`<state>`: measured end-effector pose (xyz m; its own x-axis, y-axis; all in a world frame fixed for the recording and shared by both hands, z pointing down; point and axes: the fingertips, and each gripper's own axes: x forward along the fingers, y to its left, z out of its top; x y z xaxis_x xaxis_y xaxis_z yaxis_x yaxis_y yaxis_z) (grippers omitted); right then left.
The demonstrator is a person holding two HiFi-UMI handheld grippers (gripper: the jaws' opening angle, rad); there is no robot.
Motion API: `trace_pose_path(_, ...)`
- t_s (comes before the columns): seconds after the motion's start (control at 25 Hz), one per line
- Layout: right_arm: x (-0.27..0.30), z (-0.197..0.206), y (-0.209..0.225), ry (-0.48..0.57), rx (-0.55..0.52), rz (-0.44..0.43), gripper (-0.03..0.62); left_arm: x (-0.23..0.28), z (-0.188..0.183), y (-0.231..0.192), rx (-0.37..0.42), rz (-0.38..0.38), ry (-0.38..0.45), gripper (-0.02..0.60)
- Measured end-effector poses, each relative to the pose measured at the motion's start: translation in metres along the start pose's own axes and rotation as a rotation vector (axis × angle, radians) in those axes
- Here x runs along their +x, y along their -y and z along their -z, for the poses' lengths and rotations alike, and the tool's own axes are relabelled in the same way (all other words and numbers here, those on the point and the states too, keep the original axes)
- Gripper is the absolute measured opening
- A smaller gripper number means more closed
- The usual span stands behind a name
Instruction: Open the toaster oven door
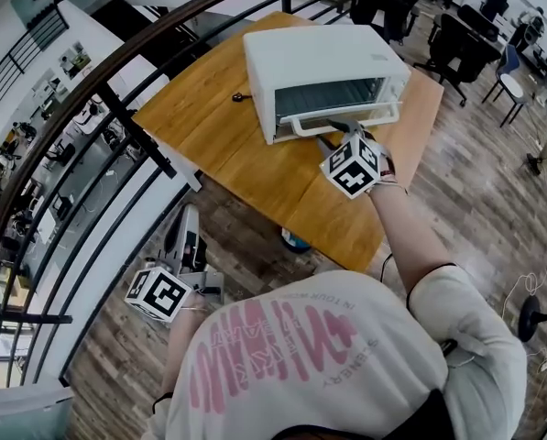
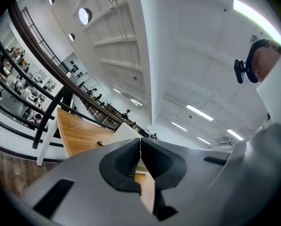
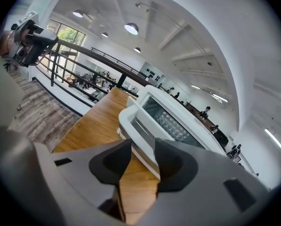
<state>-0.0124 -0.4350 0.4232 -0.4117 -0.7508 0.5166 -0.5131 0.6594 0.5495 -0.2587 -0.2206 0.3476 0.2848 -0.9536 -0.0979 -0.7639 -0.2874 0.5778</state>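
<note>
A white toaster oven [image 1: 323,67] stands on the wooden table [image 1: 209,126], its glass door facing me. Across the door's edge nearest me runs a white bar handle [image 1: 342,120]. My right gripper [image 1: 340,138] reaches to that handle from the table's near side. In the right gripper view the handle [image 3: 135,126] passes between the two dark pads, and the right gripper [image 3: 142,157] is shut on it. The door lies near its frame. My left gripper [image 1: 187,216] hangs low at the left, off the table, over the floor. In its own view the left gripper [image 2: 140,142] is shut with nothing in it.
A small dark object [image 1: 239,97] lies on the table left of the oven. A black railing [image 1: 117,108] runs along the table's far left side. Office chairs [image 1: 456,35] stand beyond the table at the right. A blue thing [image 1: 296,239] sits under the near table edge.
</note>
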Motion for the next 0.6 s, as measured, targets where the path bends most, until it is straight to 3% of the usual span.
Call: trace_pose_path(0.6,-0.015,0.019,-0.022,0.066,-0.049,0.086,0.153,-0.003,0.007,0.009,0.006,0.009,-0.024,0.023)
